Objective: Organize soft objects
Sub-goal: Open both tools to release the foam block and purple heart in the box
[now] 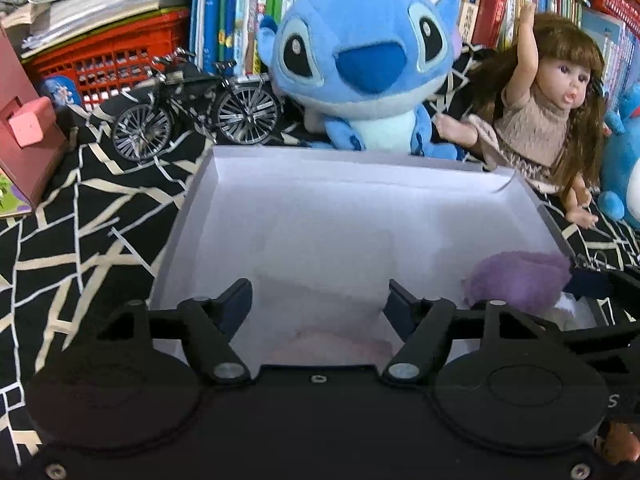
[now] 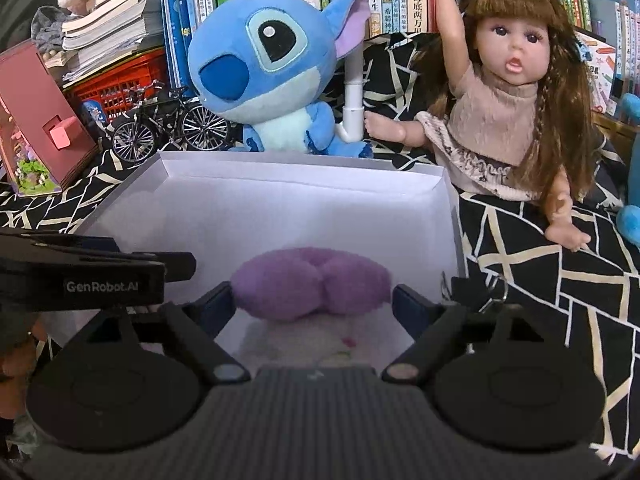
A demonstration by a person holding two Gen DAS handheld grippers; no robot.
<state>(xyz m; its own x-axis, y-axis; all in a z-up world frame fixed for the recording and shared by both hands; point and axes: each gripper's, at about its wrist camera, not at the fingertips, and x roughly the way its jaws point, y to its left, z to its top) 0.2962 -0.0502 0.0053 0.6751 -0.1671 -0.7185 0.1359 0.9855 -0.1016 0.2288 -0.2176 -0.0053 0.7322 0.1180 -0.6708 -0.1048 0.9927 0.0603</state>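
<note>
Releasing cleanly is my aim: the purple plush (image 2: 312, 288) lies in the white box (image 2: 304, 172), between my right gripper (image 2: 312, 304) fingers, spread clear. My left gripper (image 1: 318, 304) hangs open, empty. I'd lift straight out.

— What can't you make out from here?

— The fluffy purple plush toy (image 2: 312, 290) in the white cardboard box (image 2: 240, 196): its lower half, pale and blurry, sinks behind the right tongs' (image 2: 312, 300) body. From the left side, the other tongs cover part of it.

— And behind?

— The big blue plush creature's (image 1: 360, 60) feet are hidden by the box wall. The round blue plush (image 1: 624, 160) is cut off at the edge.
</note>
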